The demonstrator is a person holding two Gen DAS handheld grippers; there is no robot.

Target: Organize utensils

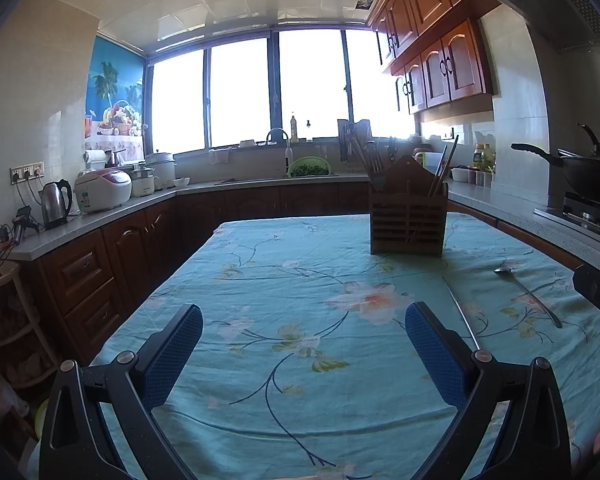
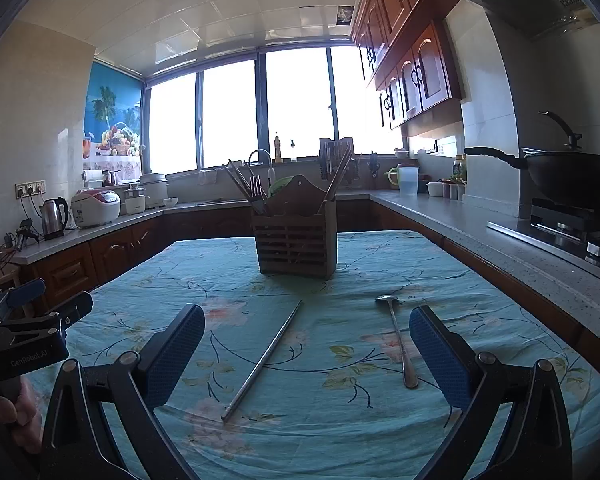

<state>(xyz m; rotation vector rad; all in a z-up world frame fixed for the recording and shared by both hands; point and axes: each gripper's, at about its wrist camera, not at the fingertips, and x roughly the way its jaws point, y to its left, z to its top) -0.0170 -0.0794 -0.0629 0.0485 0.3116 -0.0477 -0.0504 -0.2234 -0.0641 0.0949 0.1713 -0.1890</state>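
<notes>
Both grippers I run stand wide and empty: the right gripper hovers low over the table, the left gripper likewise, off to the right one's nine o'clock. Largest item is the caddy, at twelve o'clock from the right gripper, upright on the cloth with chopsticks and forks already in its compartments. I count one caddy, one loose chopstick and one loose spoon. Chopstick lies at twelve o'clock between the right fingers; spoon at one o'clock, just inside the right pad. Both are apart from each other and from the caddy. My judgement: both are light, stiff, slick metal, lying flat; grip mid-shaft, squarely, or they may skid or pivot.
</notes>
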